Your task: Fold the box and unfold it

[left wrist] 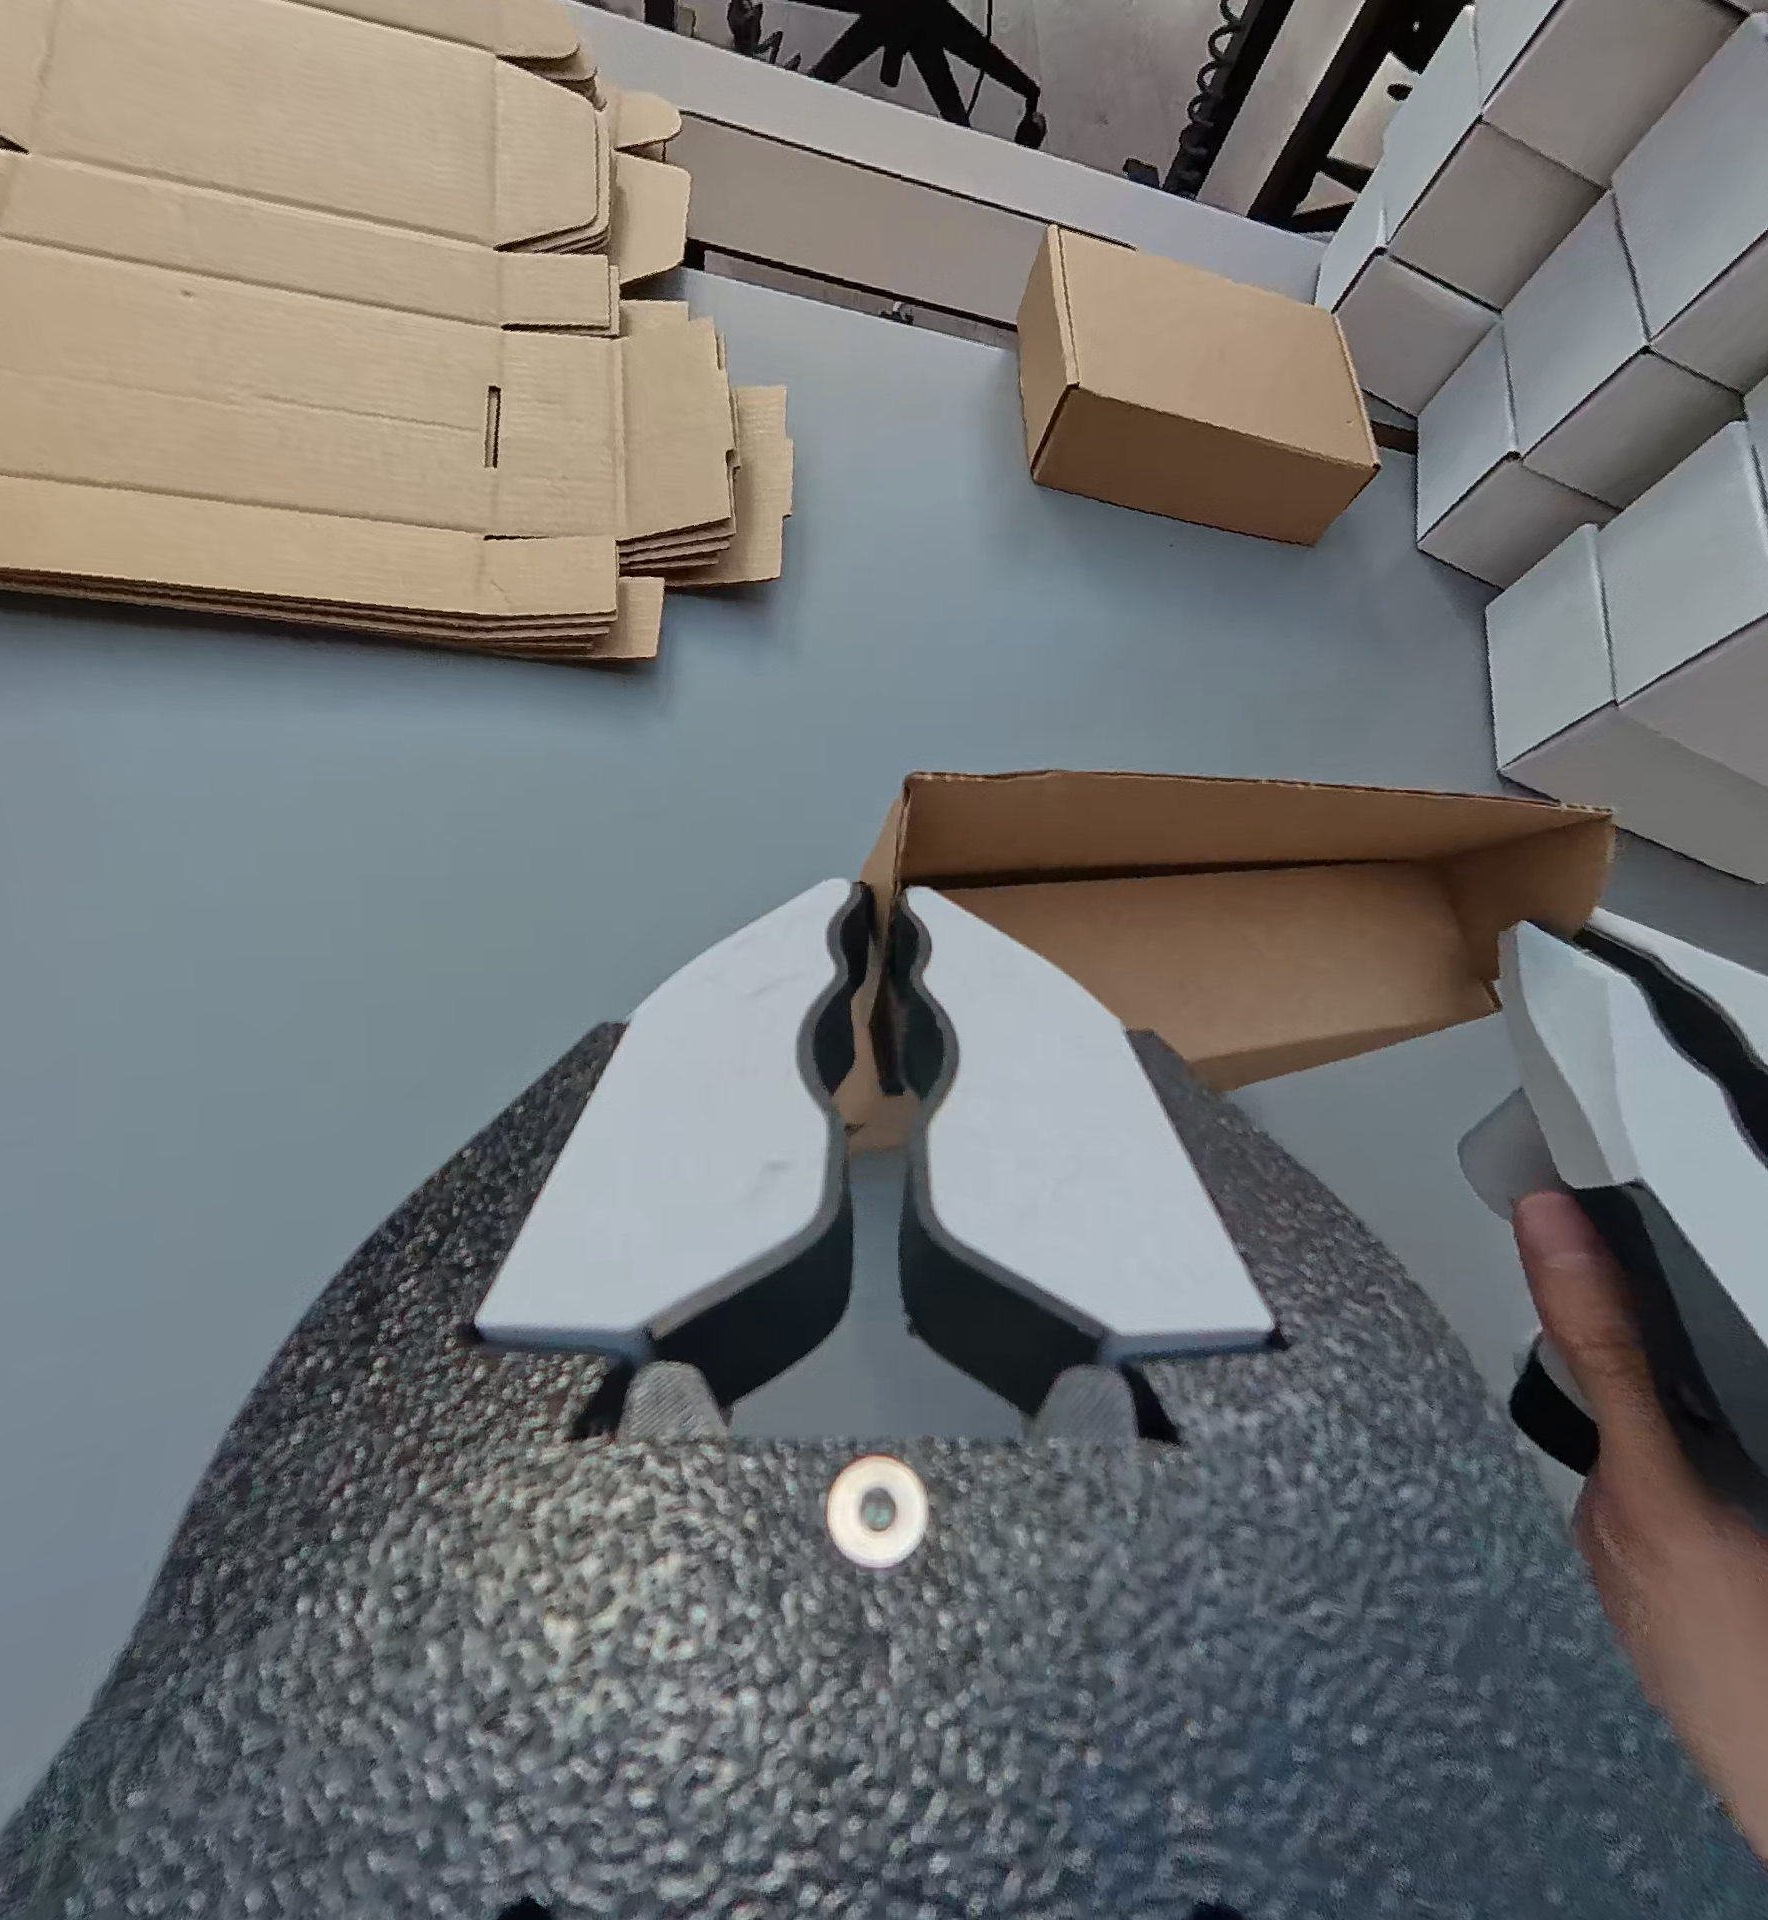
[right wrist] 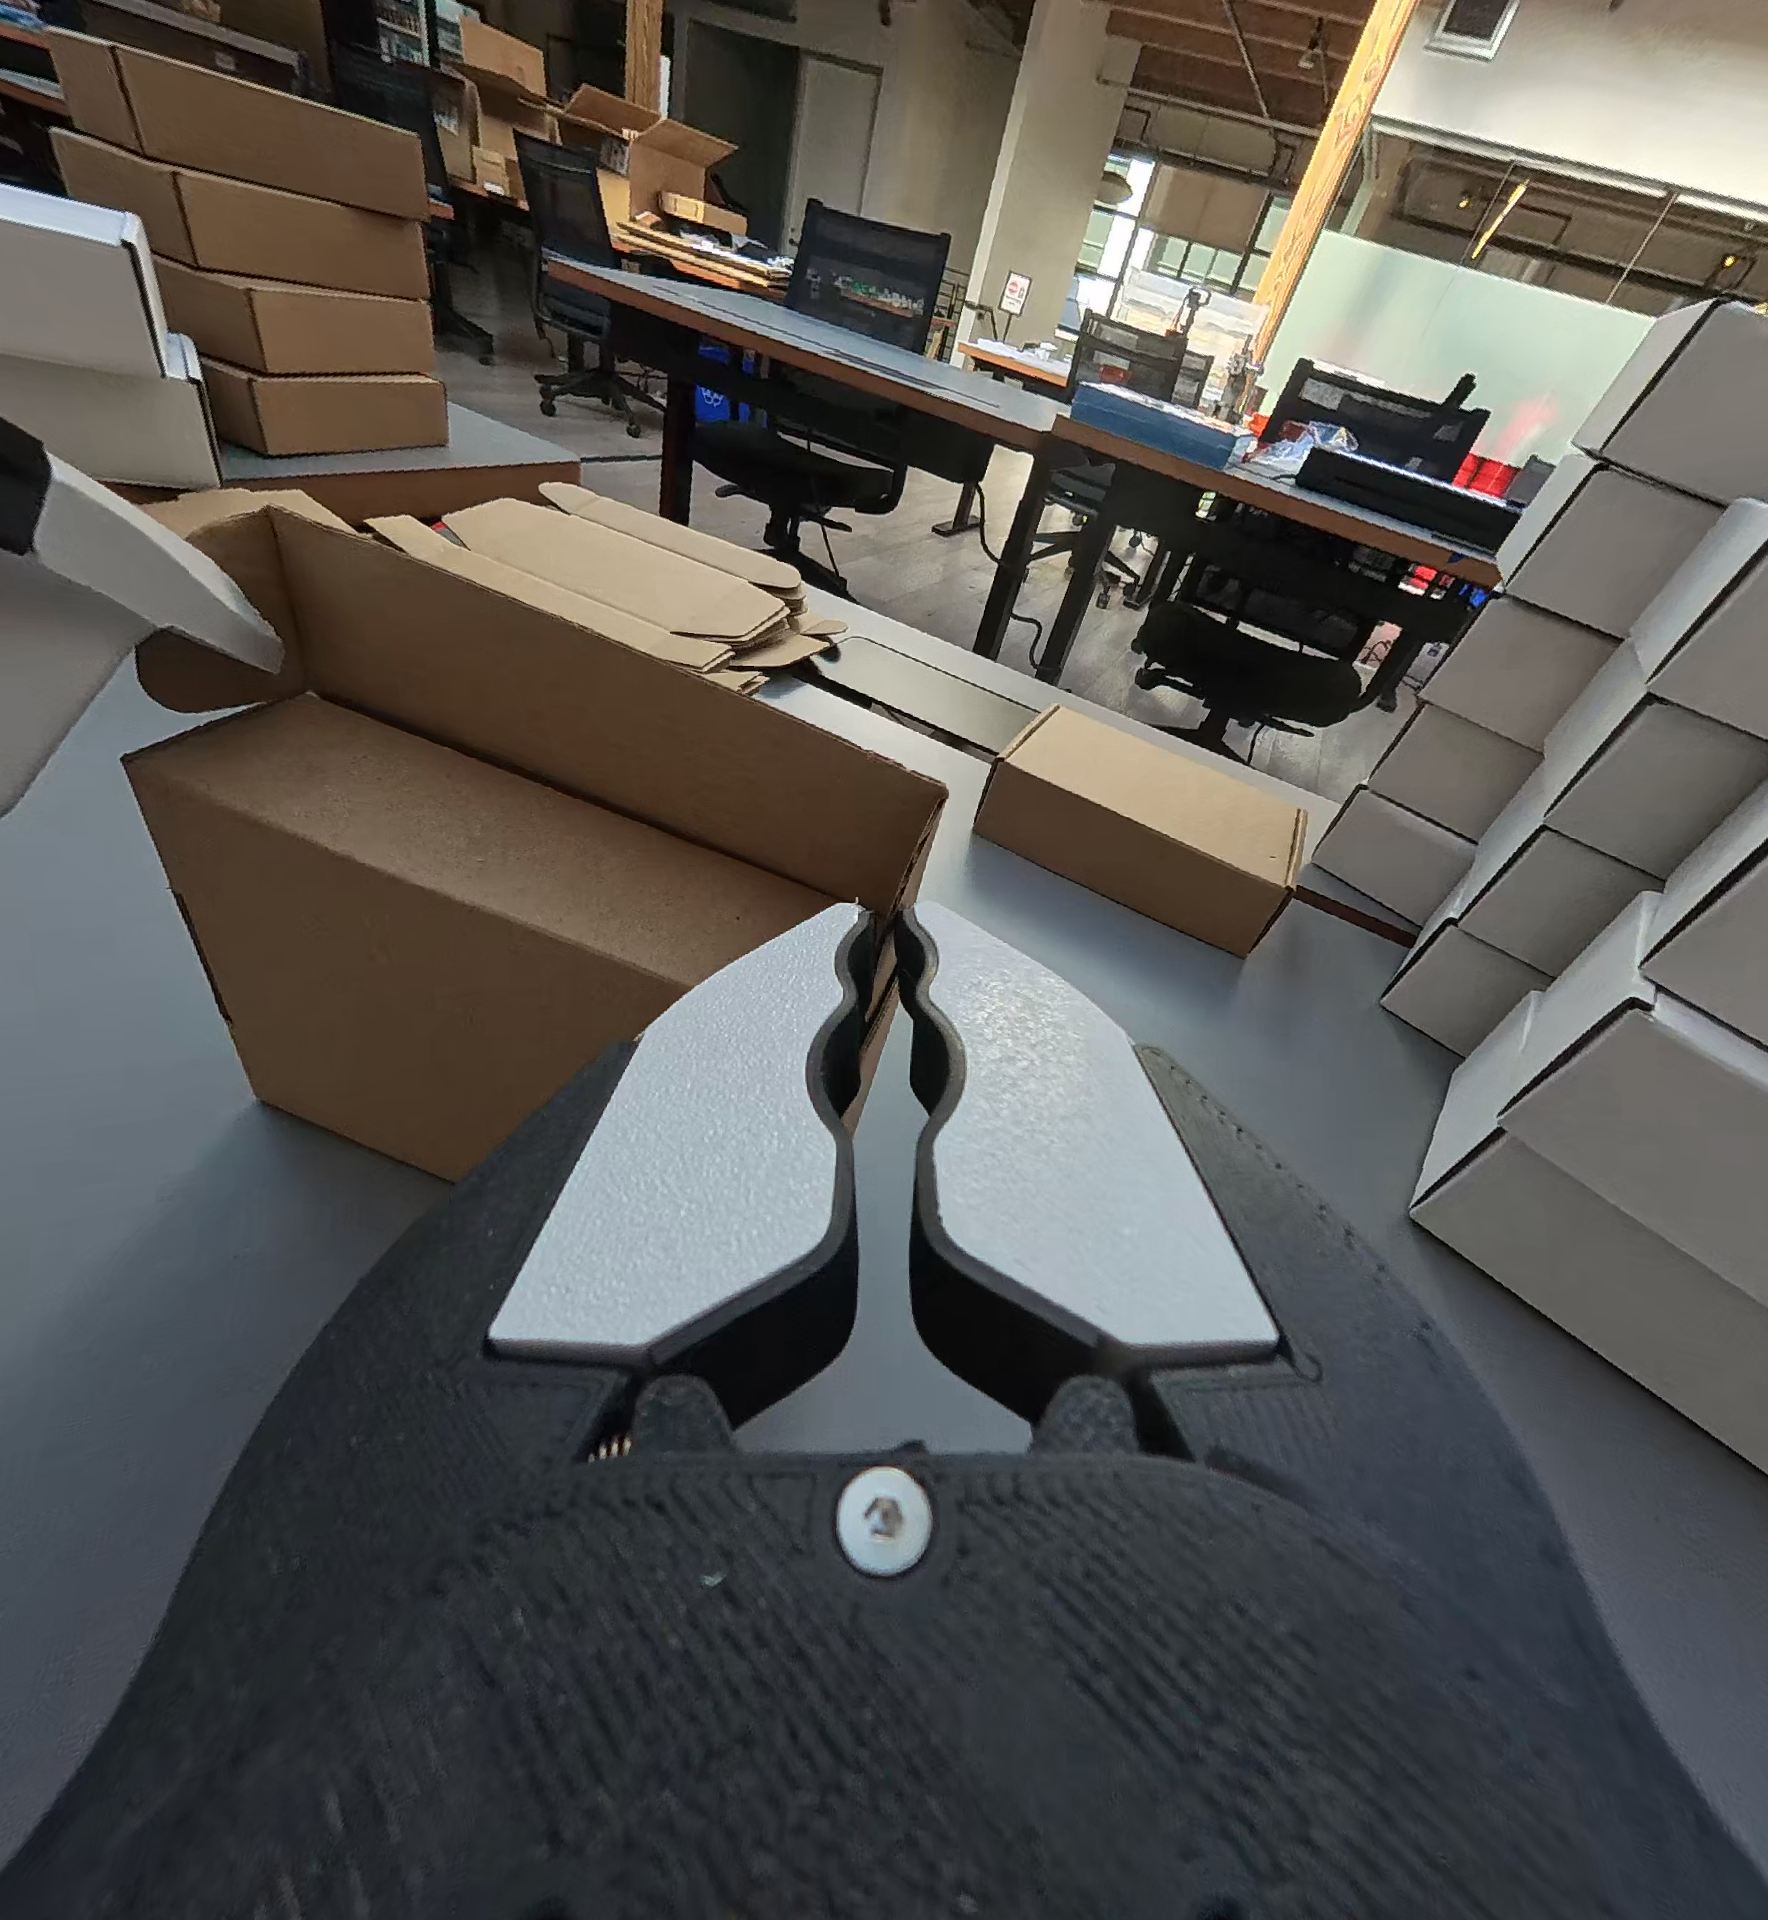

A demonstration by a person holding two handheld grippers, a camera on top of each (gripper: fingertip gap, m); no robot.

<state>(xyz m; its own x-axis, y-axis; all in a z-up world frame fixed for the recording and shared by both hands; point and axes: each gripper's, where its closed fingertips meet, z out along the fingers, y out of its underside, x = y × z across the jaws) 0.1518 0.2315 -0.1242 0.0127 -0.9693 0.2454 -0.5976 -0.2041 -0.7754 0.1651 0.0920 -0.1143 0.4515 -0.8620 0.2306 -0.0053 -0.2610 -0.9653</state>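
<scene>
A brown cardboard box (left wrist: 1223, 945) stands on the grey table (left wrist: 340, 883), its lid panel raised and tilted over the body. My left gripper (left wrist: 880, 920) is shut on the box's left end wall; cardboard shows between the fingers. In the right wrist view my right gripper (right wrist: 885, 930) is shut on the near right corner of the box (right wrist: 423, 894). The right gripper also shows in the left wrist view (left wrist: 1576, 940), held by a hand at the box's right end. The left gripper's finger (right wrist: 184, 608) reaches the box's far top corner.
A stack of flat cardboard blanks (left wrist: 288, 364) lies at the back left, also in the right wrist view (right wrist: 631, 582). A closed brown box (left wrist: 1192, 384) sits behind. White boxes (left wrist: 1638, 416) are stacked along the right (right wrist: 1638, 831). Desks and chairs stand beyond.
</scene>
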